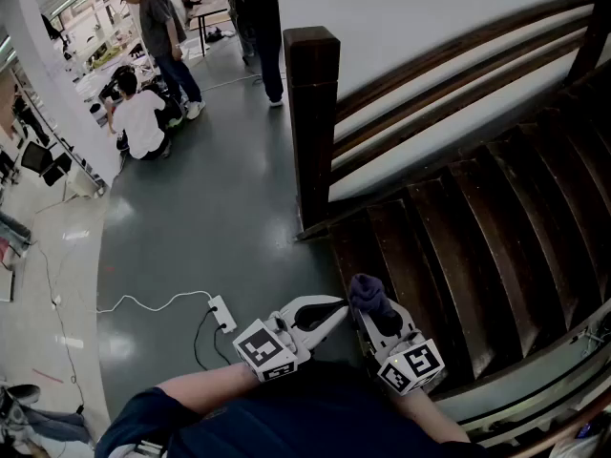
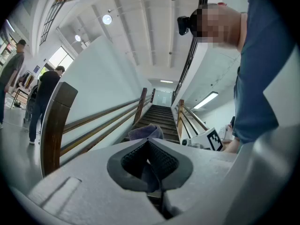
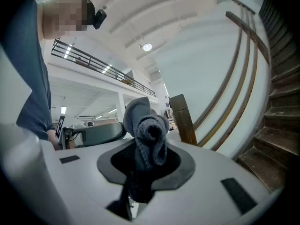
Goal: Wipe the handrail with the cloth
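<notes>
Right claw [image 3: 147, 165] clamped on cloth [image 3: 149, 135]; left claw [image 2: 150, 161] closed, jaws together.
The cloth bunches up out of the right claw, just right of the left claw's tip. Both claws sit near the person, over the lowest stairs [image 1: 477, 227]. A post [image 1: 313, 113] stands beyond them; the handrail [image 1: 458, 55] climbs far right along the wall, well apart from the cloth.

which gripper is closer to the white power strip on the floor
Left. The left gripper is just right of the power strip; the right gripper, holding the cloth, is farther right.
</notes>
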Demonstrator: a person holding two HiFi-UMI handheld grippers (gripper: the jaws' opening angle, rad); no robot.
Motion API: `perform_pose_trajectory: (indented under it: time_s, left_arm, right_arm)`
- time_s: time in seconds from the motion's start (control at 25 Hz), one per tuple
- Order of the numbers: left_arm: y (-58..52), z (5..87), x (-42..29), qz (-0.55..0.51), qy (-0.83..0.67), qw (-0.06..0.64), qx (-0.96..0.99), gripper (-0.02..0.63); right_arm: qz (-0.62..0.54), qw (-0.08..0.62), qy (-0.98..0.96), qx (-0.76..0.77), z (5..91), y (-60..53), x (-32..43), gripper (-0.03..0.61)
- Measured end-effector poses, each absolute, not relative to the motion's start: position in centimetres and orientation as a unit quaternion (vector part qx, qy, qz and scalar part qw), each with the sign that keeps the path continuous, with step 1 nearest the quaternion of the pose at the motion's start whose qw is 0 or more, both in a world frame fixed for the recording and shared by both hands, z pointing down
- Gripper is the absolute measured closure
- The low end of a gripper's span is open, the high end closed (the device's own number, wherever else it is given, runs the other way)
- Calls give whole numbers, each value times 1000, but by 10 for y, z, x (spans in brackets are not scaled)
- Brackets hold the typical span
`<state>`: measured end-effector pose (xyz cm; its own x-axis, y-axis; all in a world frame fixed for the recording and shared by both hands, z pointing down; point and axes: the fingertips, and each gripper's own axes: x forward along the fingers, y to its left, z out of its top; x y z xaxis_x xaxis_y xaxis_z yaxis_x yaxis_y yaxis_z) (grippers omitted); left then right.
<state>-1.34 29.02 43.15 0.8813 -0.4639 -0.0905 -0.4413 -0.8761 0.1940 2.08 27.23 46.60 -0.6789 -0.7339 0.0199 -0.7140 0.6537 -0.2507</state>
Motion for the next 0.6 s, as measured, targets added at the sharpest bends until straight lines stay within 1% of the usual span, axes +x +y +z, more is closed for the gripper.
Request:
perform_pose_trajectory:
  time_s: [0.4, 0.6]
  left_arm:
    - [282, 424, 2, -66, -241, 75, 965, 612]
    - [276, 428, 19, -60, -248, 72, 964, 612]
  right_arm:
    - [-114, 42, 912, -391, 462, 265, 36, 485]
    - [-130, 49, 917, -373, 469, 258, 50, 484]
